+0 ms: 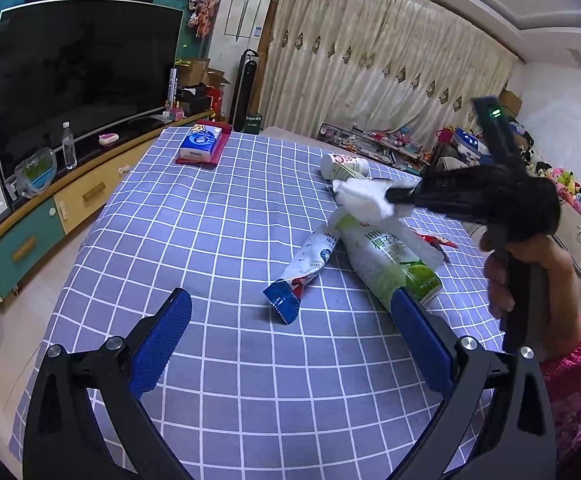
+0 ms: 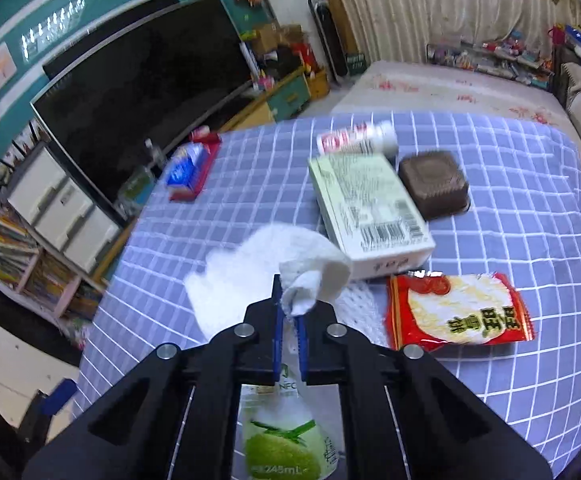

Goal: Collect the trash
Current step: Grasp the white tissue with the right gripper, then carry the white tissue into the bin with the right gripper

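Right wrist view: the right claw (image 2: 289,312) pinches a crumpled white tissue (image 2: 258,276) above the checked desk (image 2: 510,200); disposal likely follows. The left claw (image 1: 290,332) gapes empty.

Dim indoor light, fisheye warp, right view motion-blurred

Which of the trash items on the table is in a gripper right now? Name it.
The crumpled white tissue. The right gripper is shut on one corner of it, while the red snack packet, the blue wrapper and the green coconut-water pouch lie ungripped.
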Demonstrator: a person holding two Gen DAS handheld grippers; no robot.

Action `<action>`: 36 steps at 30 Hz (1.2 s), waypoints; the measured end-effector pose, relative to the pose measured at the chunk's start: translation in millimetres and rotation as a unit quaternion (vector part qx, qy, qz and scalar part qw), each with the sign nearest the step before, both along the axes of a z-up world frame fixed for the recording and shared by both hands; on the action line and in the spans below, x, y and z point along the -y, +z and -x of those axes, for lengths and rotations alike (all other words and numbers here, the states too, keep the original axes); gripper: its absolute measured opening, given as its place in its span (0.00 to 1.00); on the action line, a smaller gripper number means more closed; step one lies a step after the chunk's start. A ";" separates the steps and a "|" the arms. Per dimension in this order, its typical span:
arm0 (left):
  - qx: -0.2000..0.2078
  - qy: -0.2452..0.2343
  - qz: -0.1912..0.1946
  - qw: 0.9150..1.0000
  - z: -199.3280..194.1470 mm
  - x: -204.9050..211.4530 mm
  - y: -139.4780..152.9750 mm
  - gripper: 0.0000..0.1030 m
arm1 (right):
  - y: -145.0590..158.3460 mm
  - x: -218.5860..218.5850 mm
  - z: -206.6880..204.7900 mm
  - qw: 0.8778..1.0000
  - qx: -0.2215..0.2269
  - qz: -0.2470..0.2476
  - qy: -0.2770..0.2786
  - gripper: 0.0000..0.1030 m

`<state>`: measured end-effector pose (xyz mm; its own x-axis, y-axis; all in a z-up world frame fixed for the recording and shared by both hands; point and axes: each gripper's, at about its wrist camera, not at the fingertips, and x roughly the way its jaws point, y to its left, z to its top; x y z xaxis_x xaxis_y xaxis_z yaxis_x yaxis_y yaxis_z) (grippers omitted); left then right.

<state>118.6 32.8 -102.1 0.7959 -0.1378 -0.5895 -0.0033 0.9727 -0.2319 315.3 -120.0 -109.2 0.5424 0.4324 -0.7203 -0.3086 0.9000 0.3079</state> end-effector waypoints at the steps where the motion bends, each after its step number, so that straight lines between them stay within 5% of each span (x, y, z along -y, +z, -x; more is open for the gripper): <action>1: 0.000 0.000 0.000 1.000 0.0 -0.5 0.1 0.95 | 7.4 1.1 5.7 1.000 0.015 -0.003 -0.002 0.06; 11: -0.001 -0.002 -0.005 1.000 0.7 2.2 -0.1 0.95 | 76.3 24.0 64.1 0.994 0.112 -0.018 0.000 0.06; 17: -0.002 -0.004 -0.007 1.000 0.1 5.6 -1.0 0.95 | 84.9 88.0 95.8 0.989 0.133 -0.012 -0.065 0.06; 24: -0.012 -0.013 -0.013 1.000 -4.8 16.2 -6.4 0.95 | 43.8 201.8 108.6 0.973 0.091 0.027 -0.211 0.07; 28: -0.013 -0.020 -0.021 1.000 -8.0 25.6 -5.8 0.95 | 5.9 273.2 114.7 0.952 0.050 0.048 -0.297 0.07; 36: -0.019 -0.028 -0.030 0.999 -18.8 49.0 -2.8 0.95 | -53.1 343.7 107.1 0.932 -0.005 0.071 -0.355 0.08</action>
